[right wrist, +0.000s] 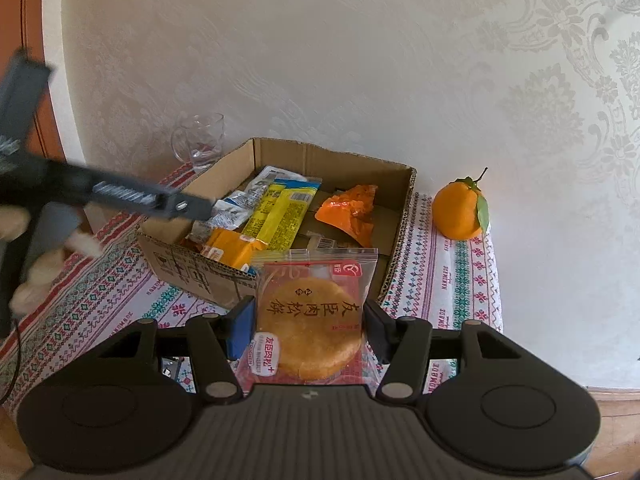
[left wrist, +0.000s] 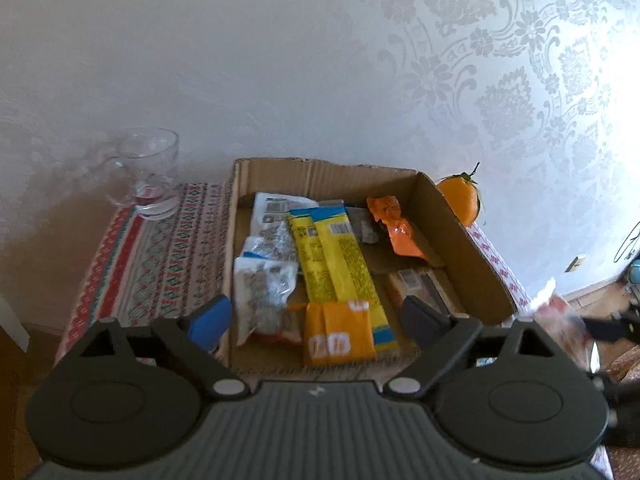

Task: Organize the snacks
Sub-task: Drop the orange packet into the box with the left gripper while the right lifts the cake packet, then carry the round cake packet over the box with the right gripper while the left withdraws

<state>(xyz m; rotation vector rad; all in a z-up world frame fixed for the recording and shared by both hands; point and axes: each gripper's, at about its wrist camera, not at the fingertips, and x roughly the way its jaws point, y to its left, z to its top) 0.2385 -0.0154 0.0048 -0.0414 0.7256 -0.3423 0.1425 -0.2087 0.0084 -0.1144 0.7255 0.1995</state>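
Embroidered cloth (right wrist: 460, 276) in red, green and white covers the bench, which stands against a pale damask-patterned wall (right wrist: 360, 60), with wooden floor showing at the edges. A cardboard box (left wrist: 472, 248) of snacks sits on it between a glass mug (left wrist: 150, 172) and an orange (right wrist: 458, 210). The right claw (right wrist: 308, 326) is clamped on a packaged cake (right wrist: 310, 320) just before the box's near wall; the left claw (left wrist: 316, 320) hangs spread apart over the box's near edge.

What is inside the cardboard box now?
In the cardboard box: two yellow bars, grey-white packets, an orange packet, an orange-yellow wrapper. Items beneath them are covered.
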